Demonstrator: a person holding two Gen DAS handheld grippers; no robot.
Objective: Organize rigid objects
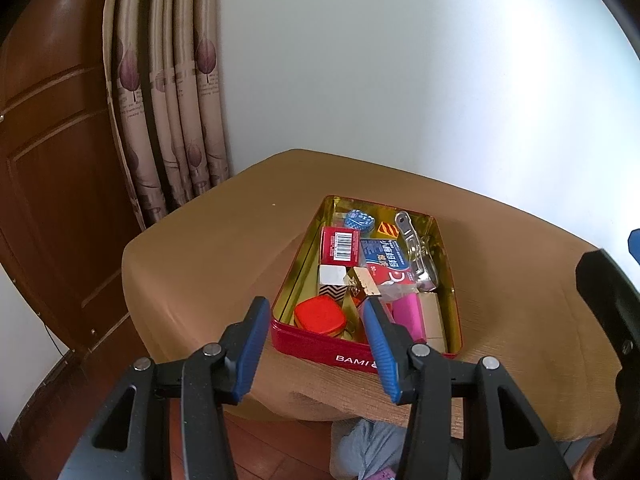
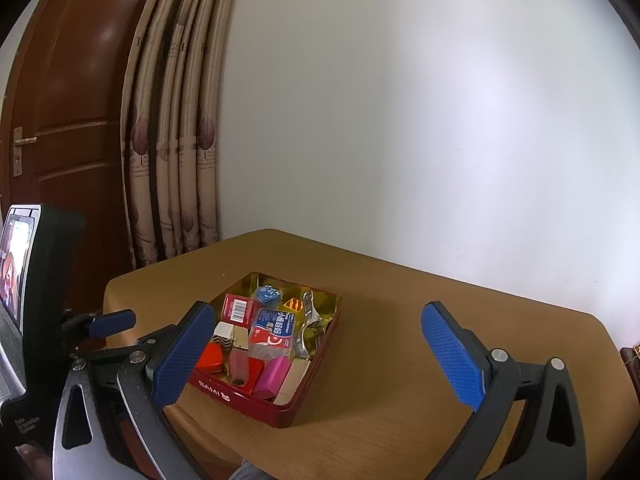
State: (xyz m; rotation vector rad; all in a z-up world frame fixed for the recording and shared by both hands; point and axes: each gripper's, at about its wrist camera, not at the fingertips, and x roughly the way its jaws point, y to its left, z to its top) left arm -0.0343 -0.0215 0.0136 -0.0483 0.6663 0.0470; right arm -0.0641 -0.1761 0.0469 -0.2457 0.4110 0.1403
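A red tin (image 1: 316,345) with a gold inside sits on the brown table (image 1: 208,248). It holds several small things: a red barcoded box (image 1: 340,245), a blue toothpaste box (image 1: 384,258), a red square tin (image 1: 320,315), a pink box (image 1: 408,312), a silver metal tool (image 1: 416,252). My left gripper (image 1: 316,312) is open and empty, above the tin's near edge. In the right wrist view the tin (image 2: 240,396) lies between my right gripper's open fingers (image 2: 452,352); my right gripper (image 2: 316,328) is empty and held back from it.
A white wall (image 1: 400,80) backs the table. A patterned curtain (image 1: 168,100) and a wooden door (image 1: 52,140) stand at the left. The left gripper (image 2: 112,320) and its phone mount (image 2: 24,272) show at the left edge of the right wrist view.
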